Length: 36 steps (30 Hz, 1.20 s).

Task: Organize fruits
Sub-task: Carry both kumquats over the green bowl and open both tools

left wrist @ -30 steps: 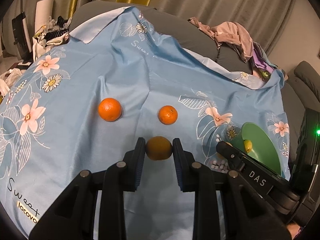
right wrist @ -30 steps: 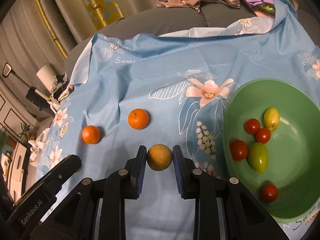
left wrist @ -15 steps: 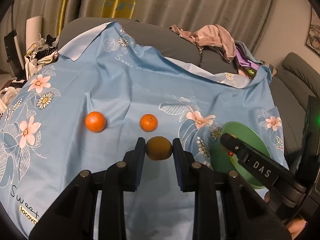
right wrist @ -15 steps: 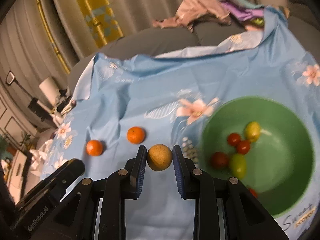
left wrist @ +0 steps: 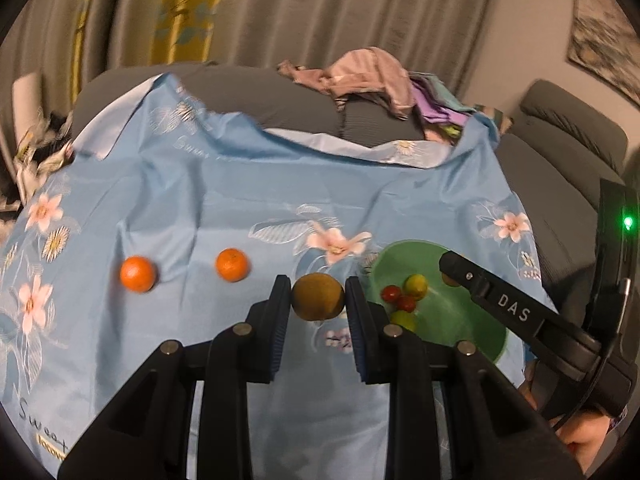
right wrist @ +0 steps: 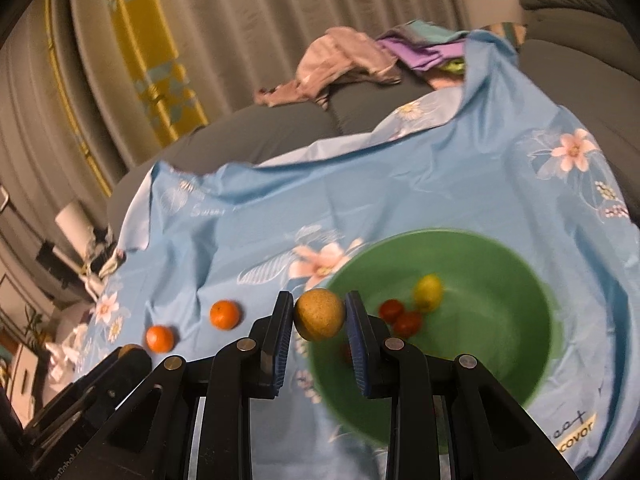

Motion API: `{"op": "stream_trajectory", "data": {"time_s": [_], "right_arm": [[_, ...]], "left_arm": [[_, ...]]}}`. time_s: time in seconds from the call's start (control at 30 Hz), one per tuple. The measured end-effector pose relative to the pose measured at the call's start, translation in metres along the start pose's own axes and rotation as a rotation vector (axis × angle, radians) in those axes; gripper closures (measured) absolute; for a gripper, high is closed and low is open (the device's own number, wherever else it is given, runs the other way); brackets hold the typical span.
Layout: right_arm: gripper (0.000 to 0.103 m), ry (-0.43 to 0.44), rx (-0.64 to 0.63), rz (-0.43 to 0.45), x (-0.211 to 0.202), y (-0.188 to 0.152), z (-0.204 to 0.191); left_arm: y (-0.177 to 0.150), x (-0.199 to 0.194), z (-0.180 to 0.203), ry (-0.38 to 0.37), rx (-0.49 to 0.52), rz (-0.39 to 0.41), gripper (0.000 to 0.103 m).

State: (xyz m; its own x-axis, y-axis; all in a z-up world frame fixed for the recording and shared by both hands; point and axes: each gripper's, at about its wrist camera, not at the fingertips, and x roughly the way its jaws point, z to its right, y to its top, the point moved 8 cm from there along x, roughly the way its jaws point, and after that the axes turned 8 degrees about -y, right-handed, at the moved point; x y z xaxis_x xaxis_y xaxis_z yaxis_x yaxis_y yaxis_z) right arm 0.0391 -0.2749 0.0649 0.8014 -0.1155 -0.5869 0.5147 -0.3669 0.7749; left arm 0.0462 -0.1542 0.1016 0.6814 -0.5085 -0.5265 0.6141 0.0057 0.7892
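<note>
The left gripper point(left wrist: 318, 300) is clamping a brown round fruit point(left wrist: 318, 297) above the blue flowered cloth point(left wrist: 200, 200), whose near corner is showing the word "Sweet". The right gripper point(right wrist: 319, 314), its side lettered "DAS" in the left view, is pinching a yellowish round fruit point(right wrist: 319, 314) over the near rim of the green bowl point(right wrist: 520, 340). Both are pointing downward. Further off, two oranges point(left wrist: 138, 273) point(left wrist: 232, 265) are lying on the cloth, small tomatoes point(right wrist: 391, 310) are sitting in the bowl, and clothes point(left wrist: 360, 76) are piling on the sofa

Dim, warm indoor light; the bowl point(right wrist: 520, 264) and cloth point(right wrist: 400, 184) are blurred in the right view, and fisheye edges bend and go dark.
</note>
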Motion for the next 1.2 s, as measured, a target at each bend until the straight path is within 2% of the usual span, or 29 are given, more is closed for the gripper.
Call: {"op": "stream_trajectory", "data": {"time_s": [0.33, 0.5, 0.77, 1.2], "right_arm": [[0.074, -0.034, 0.102, 0.027, -0.006, 0.013, 0.042], [0.074, -0.051, 0.14, 0.039, -0.008, 0.016, 0.056], [0.074, -0.098, 0.187, 0.024, -0.003, 0.013, 0.077], [0.074, -0.133, 0.201, -0.021, 0.011, 0.006, 0.088]], "left_arm": [[0.005, 0.029, 0.057, -0.112, 0.131, -0.07, 0.075], [0.01, 0.044, 0.074, -0.146, 0.183, -0.079, 0.075], [0.0, 0.078, 0.081, -0.187, 0.152, -0.148, 0.075], [-0.029, 0.115, 0.087, -0.193, 0.146, -0.26, 0.075]]}}
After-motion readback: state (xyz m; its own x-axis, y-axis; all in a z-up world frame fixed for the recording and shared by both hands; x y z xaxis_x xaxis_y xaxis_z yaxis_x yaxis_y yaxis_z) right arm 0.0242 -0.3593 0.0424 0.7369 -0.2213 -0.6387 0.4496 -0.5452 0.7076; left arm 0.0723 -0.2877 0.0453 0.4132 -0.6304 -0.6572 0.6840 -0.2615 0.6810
